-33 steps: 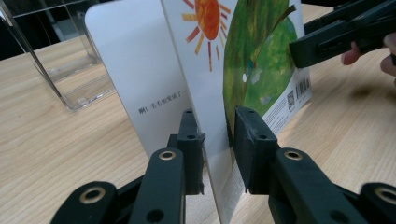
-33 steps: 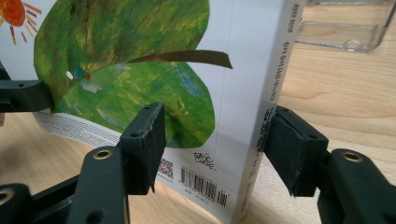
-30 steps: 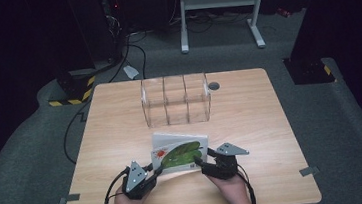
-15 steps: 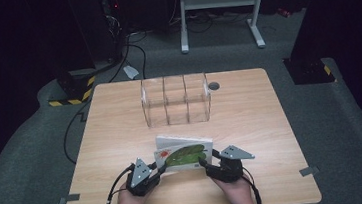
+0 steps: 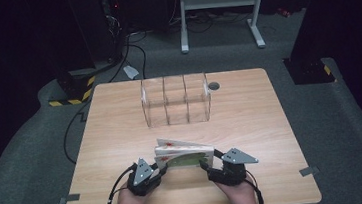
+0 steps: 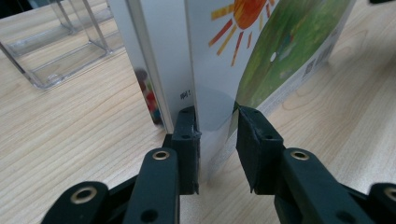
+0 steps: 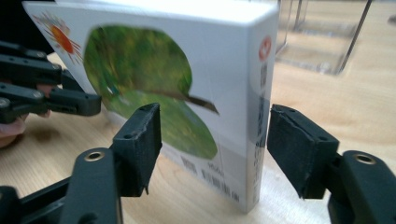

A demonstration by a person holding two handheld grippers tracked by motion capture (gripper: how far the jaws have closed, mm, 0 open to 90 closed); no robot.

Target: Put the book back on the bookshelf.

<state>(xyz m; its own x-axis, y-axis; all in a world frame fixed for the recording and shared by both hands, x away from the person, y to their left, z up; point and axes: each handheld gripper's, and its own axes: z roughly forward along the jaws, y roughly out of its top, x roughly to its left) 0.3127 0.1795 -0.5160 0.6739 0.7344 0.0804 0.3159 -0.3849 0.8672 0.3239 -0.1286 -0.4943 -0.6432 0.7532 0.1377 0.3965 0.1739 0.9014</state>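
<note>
Book (image 5: pixel 184 154) stands between both grippers' fingers (image 7: pixel 140 140), none pressing it.

1. Glossy printed card covers the book (image 7: pixel 177 93).
2. Pale wood-grain table (image 5: pixel 250 115), smooth and matt.
3. Clear, shiny plastic organiser (image 5: pixel 176 100).
4. Matt black plastic left gripper (image 6: pixel 217 140).

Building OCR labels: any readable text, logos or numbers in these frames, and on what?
None readable.
Book spine: red round logo over vertical print, blurred.
Book front cover, lower edge: barcode and small print, too small.
Second book edge: tiny dark mark, illegible.
</note>
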